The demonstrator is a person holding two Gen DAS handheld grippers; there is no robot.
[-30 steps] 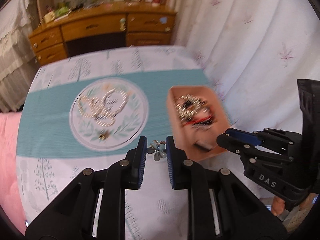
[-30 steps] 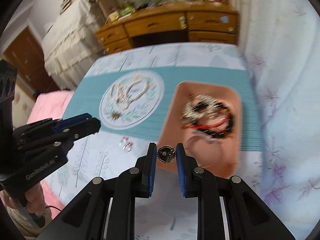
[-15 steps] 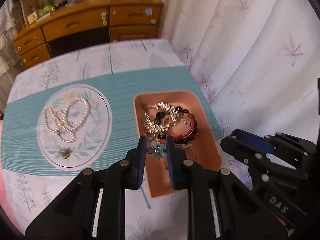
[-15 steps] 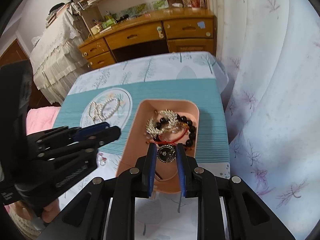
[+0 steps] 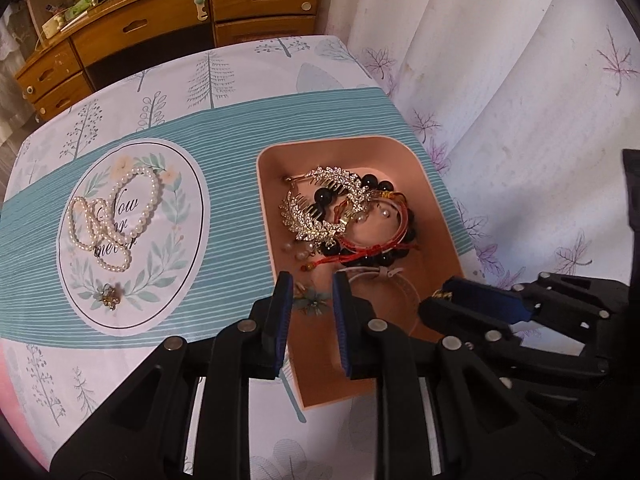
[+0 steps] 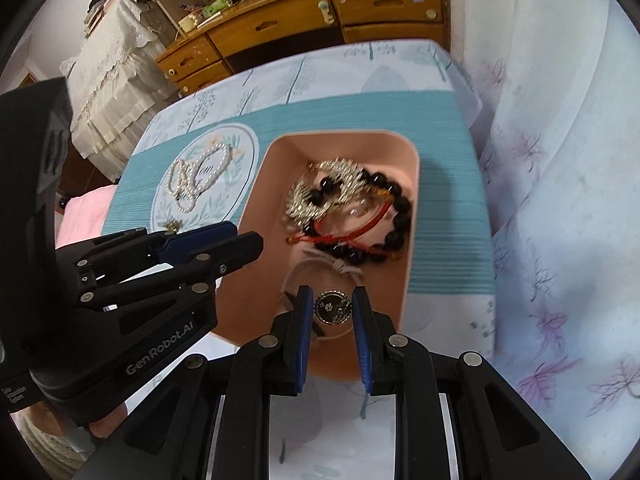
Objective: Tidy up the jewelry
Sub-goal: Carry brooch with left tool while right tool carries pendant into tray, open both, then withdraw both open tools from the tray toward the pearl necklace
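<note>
The tabletop (image 5: pixel 248 92) fills the frame, the peach tray (image 5: pixel 440 216) at centre right. Low centre, the left tool (image 5: pixel 308 300) grips a teal flower brooch (image 5: pixel 312 302) over the tray's near edge; the right tool (image 6: pixel 332 310) clamps a round gold pendant (image 6: pixel 332 307).

Over the last second we have carried both tools from above the tablecloth to above the pink tray (image 5: pixel 424 184). Our left tool (image 5: pixel 309 303), which first held the teal flower brooch (image 5: pixel 311 301) over the cloth at about 9 o'clock of the tray, now holds it just inside the tray's left wall. Our right tool (image 6: pixel 332 307) has brought the round dark pendant (image 6: pixel 332 307) from beyond the tray's rim to above its near end, at 6 o'clock of the black bead bracelet (image 6: pixel 396 216).
</note>
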